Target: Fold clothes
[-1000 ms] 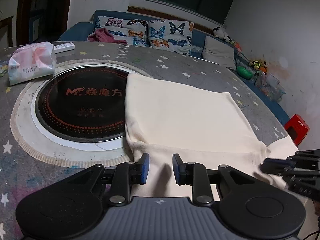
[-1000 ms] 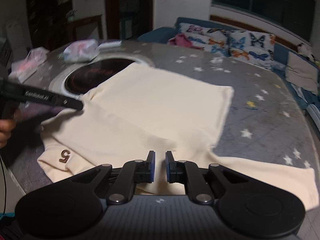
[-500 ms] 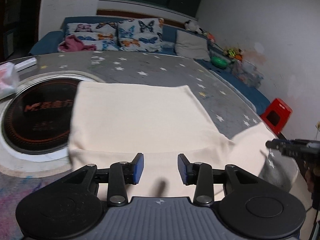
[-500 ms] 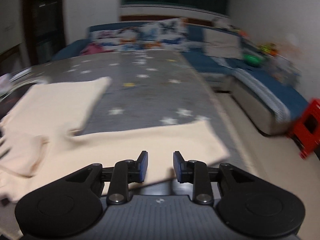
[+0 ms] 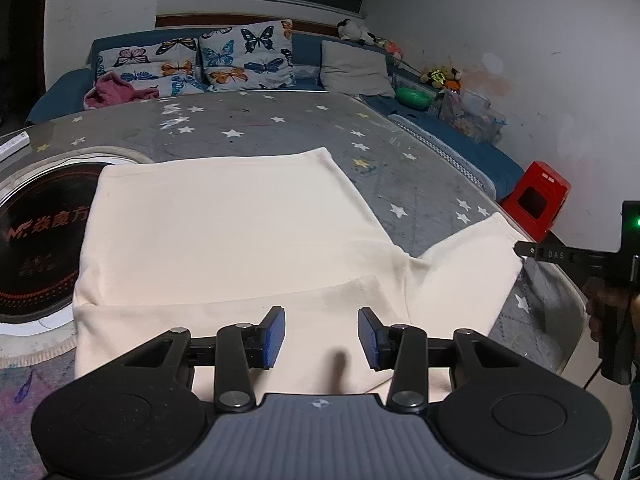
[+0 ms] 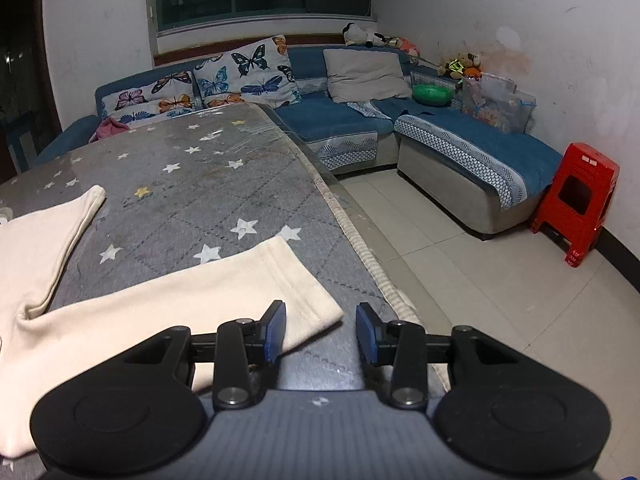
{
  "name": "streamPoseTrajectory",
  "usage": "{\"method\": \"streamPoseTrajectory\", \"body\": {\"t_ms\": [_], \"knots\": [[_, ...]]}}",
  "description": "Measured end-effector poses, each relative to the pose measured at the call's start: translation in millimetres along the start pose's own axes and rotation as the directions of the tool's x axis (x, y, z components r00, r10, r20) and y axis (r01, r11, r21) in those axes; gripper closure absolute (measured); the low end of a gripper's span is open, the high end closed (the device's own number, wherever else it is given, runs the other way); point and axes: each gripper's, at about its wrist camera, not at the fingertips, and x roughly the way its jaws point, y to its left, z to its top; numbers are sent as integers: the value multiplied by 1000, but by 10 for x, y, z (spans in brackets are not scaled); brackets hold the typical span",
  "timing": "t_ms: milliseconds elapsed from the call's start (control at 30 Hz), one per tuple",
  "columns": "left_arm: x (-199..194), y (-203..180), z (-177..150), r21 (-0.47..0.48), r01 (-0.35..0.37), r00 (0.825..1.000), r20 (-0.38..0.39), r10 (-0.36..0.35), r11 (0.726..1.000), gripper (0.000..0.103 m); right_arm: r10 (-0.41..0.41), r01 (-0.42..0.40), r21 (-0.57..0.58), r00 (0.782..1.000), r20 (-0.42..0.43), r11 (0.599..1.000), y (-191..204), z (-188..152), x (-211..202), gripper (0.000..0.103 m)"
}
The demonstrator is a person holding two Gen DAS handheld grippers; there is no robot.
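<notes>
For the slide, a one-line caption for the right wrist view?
Right gripper, jaws just opened, poised over the cream garment's sleeve cuff near the star-patterned table's edge.

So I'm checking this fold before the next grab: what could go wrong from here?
1. The sleeve ends by the table edge; a nudge might slide it off.
2. The right tool straddles only the cuff corner, so closing could pinch little cloth.
3. The shirt overlaps the round black plate; dragging might undo the fold.

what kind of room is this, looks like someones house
Most likely a home living room. A blue corner sofa with butterfly cushions runs along the walls, soft toys sit on its back, and a cream garment lies on a table with a star-print cloth.
</notes>
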Motion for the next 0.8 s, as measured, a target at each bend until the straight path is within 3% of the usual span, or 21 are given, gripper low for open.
{"method": "streamPoseTrajectory", "body": {"t_ms": [100, 167, 233, 467, 633, 800], "knots": [[20, -34, -10, 8, 1, 1000, -5, 0, 1000, 57, 12, -12, -2, 1000, 2, 1000, 12, -4, 7, 70], [38, -56, -13, 13, 1, 1000, -9, -1, 1000, 57, 36, -36, 1, 999, -1, 999, 14, 3, -11, 88], [54, -69, -18, 16, 1, 1000, -13, -1, 1000, 57, 54, -54, 12, 999, -2, 998, 22, 19, -35, 93], [119, -125, -39, 34, 3, 1000, -22, -2, 999, 55, 139, -139, -7, 986, 93, 990, 160, 140, -434, 95], [112, -78, -48, 21, 0, 1000, -20, 0, 1000, 55, 287, -280, -68, 947, 144, 958, 420, 314, -839, 95], [-103, 167, -32, -34, -27, 999, 27, 28, 999, 50, 448, -432, -133, 885, 128, 892, 786, 462, -1099, 95]]}}
